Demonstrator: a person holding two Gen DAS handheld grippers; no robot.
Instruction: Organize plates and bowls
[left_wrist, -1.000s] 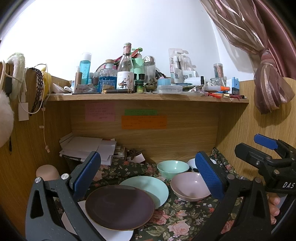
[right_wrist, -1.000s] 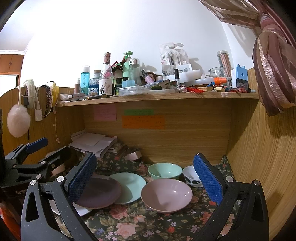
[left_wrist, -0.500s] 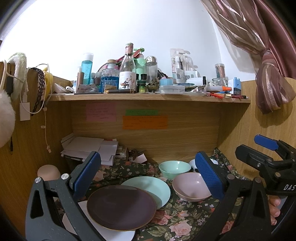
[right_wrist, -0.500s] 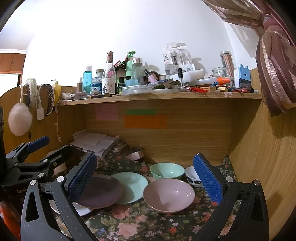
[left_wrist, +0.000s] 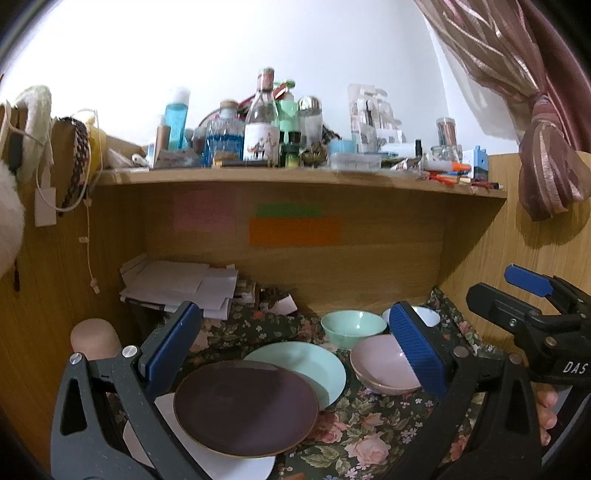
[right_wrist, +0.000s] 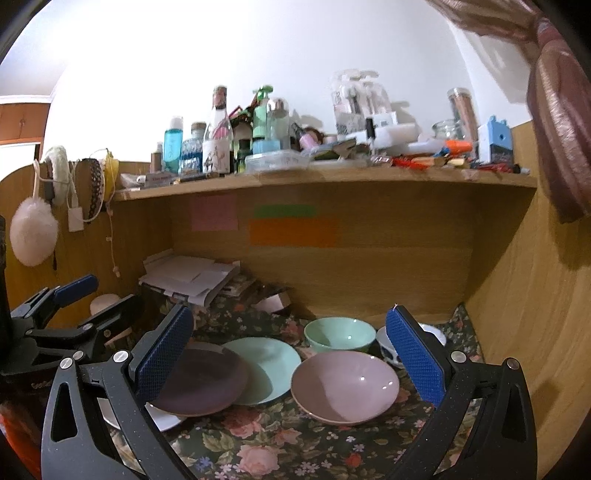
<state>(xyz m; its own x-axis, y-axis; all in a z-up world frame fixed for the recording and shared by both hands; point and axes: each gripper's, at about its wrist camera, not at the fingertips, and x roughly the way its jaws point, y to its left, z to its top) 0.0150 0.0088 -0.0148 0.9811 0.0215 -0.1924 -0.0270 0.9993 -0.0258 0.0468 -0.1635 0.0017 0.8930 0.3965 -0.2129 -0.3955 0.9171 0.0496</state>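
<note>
A home desk nook: toiletry bottles (left_wrist: 258, 118) crowd the shelf (left_wrist: 295, 177), curtain (left_wrist: 517, 74) beside.

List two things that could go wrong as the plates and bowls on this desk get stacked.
1. The purple plate overlaps the white plate and the green plate; lifting any one may drag or tip the others.
2. The white bowl sits behind the pink bowl, close to the side wall; the right claw, open, may knock the pink or green bowl reaching in.
</note>
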